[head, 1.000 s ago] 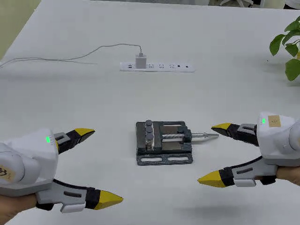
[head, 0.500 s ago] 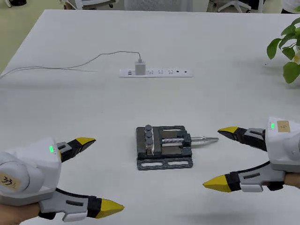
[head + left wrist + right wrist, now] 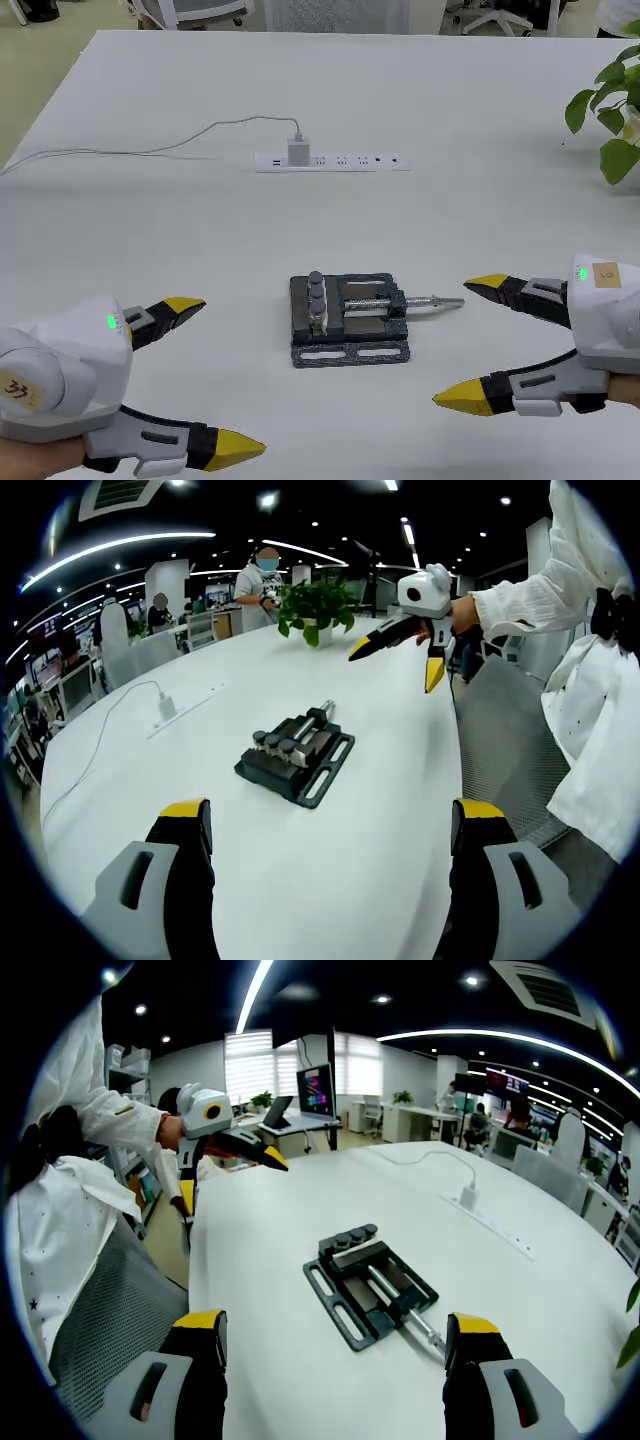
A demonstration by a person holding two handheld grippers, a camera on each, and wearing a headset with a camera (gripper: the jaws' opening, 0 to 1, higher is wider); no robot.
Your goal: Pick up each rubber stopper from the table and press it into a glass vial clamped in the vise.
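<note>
A black vise (image 3: 350,322) sits at the middle of the white table, its screw handle pointing right. Clamped at its left end is a short row of glass vials (image 3: 317,297) topped with dark grey stoppers. My left gripper (image 3: 212,376) hovers open at the near left, well apart from the vise, with nothing between its fingers. My right gripper (image 3: 457,343) hangs open just right of the screw handle, also holding nothing. The left gripper view shows the vise (image 3: 296,756) ahead and the right gripper (image 3: 393,666) beyond it. The right gripper view shows the vise (image 3: 371,1282) and the left gripper (image 3: 232,1180).
A white power strip (image 3: 345,161) with a plugged-in charger (image 3: 299,152) and a cable lies across the table behind the vise. A potted plant (image 3: 612,110) stands at the far right edge. A mesh chair (image 3: 110,1310) and the person's white sleeve are beside the near table edge.
The head camera has tilted, so the whole scene sits slightly lower in view. Both grippers stay open on either side of the vise, with no clear movement.
</note>
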